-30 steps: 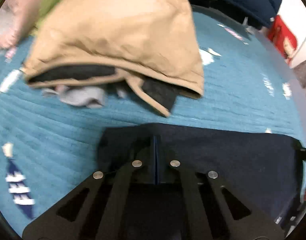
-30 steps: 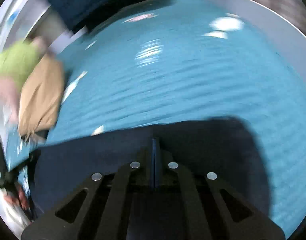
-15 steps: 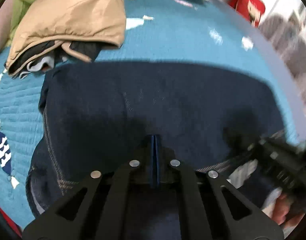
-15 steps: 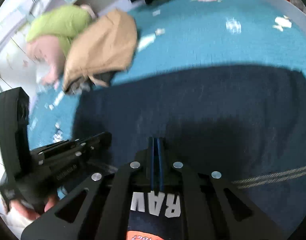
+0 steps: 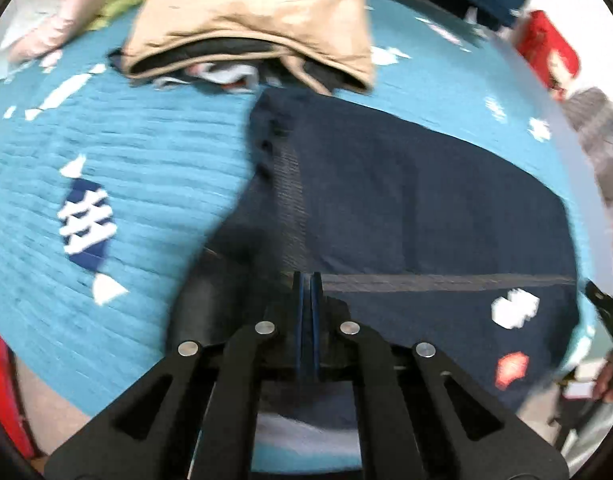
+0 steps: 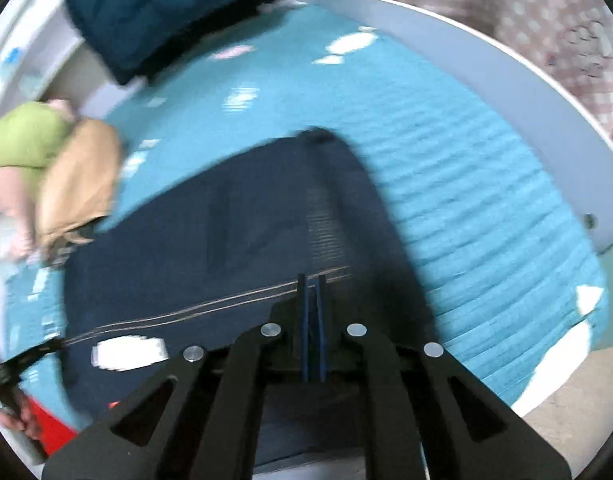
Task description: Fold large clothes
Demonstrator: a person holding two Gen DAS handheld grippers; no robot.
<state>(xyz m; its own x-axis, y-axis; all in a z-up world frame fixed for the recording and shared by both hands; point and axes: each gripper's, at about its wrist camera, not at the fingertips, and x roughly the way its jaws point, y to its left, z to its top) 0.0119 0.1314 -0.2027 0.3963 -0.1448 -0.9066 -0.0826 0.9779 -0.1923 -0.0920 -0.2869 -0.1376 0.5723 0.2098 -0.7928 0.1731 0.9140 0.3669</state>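
Garment: I see the navy knit garment (image 5: 406, 208) flat on the ribbed teal bedspread (image 5: 154, 168), just beside a tan jacket (image 5: 258, 20).
Left gripper (image 5: 306, 280): closed, nothing visibly pinched.
Right gripper (image 6: 312, 284): jaws opening, nothing visibly between.

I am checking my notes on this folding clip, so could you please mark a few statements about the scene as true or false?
1. The dark blue garment lies on a blue blanket. True.
2. A tan jacket sits at the far end of the garment. True.
3. The left claw stands wide open. False: its jaws are together.
4. The blanket is plain, with no pattern. False: it carries white and navy shapes, such as the fish-like patch.
5. The garment shows a pale stitched line across it in the right wrist view. True.
6. The tan jacket lies on top of the right claw. False: it sits far off to the left.
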